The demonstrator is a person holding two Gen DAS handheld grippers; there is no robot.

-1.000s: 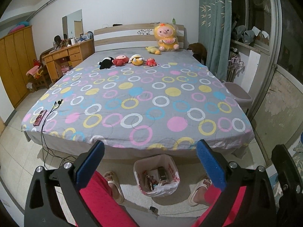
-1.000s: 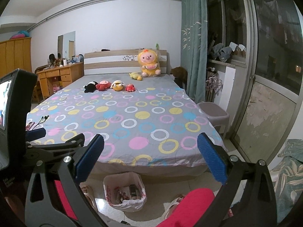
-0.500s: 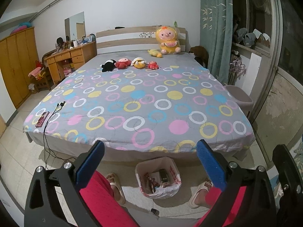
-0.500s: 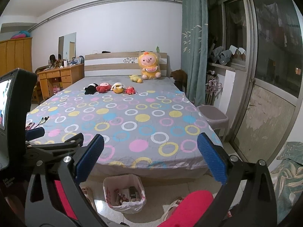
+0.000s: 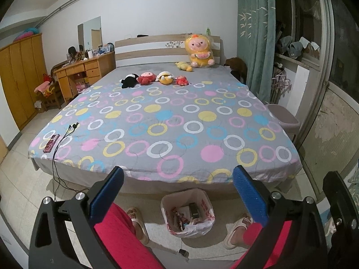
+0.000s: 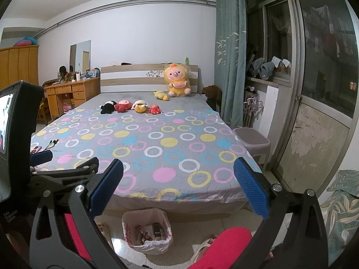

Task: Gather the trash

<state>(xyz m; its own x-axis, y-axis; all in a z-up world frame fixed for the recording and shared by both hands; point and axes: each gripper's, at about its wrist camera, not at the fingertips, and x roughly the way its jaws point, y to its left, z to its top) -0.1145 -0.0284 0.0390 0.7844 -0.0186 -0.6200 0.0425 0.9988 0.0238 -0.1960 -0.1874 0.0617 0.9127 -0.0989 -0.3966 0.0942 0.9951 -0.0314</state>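
A small trash bin (image 5: 187,213) lined with a white and red plastic bag stands on the floor at the foot of the bed, with wrappers and a dark packet inside. It also shows low in the right wrist view, trash bin (image 6: 147,231). My left gripper (image 5: 178,192) hangs open above the bin, its blue pads wide apart and empty. My right gripper (image 6: 178,190) is open too, holding nothing. The left gripper's body (image 6: 65,174) shows at the left of the right wrist view.
A wide bed (image 5: 166,121) with a ring-patterned grey cover fills the middle; plush toys (image 5: 154,78) sit near the headboard, a small case and earphone cable (image 5: 60,139) lie on its left corner. A person's red-clad legs and slippers (image 5: 237,231) flank the bin. A stool (image 6: 251,141) stands right.
Both cameras have tilted up and pulled back a little, so the bed and bin sit lower in view. Both grippers stay open and empty.
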